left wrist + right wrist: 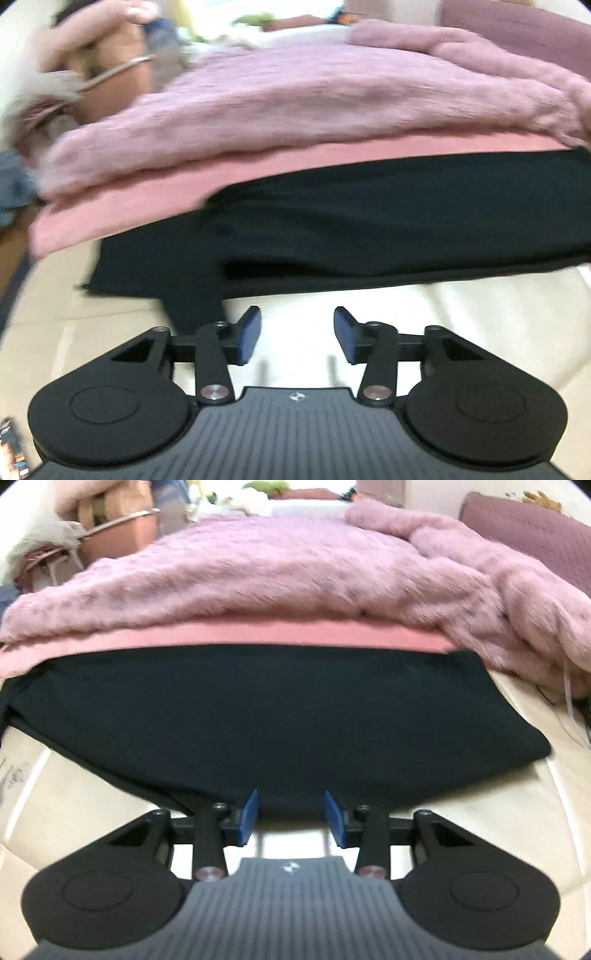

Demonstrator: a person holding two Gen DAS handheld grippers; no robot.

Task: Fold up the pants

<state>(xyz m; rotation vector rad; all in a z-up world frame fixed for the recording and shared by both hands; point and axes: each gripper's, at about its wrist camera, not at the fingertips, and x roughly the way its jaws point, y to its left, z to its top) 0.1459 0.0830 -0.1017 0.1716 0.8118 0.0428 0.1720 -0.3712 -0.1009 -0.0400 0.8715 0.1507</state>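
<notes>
The dark, almost black fabric pants (pixel 280 716) lie flat on a cream leather-like surface (pixel 480 812), stretched crosswise in front of both grippers. Their far edge rests against a flat pink sheet (pixel 258 633), and on top of that sheet sits a fluffy mauve-pink blanket (pixel 258 572), bunched into folds to the right of the pants.

The right gripper (pixel 292 818) is just at the near edge of the pants — its two blue-padded fingers (pixel 248 816) stand apart with a clear gap, their tips at the hem, and nothing is clamped between them. Whether the tips touch the cloth cannot be told.

In the left wrist view the pants (pixel 369 221) show a narrow dark flap hanging toward the camera, just left of the left gripper (pixel 297 334). That gripper's jaws are wide apart and empty, hovering over the cream surface (pixel 443 314) just short of the pants — its blue pads (pixel 249 334) frame only bare cream. Beyond the pants lie the pink sheet (pixel 129 210) and the mauve blanket (pixel 295 99). This view is blurred.
</notes>
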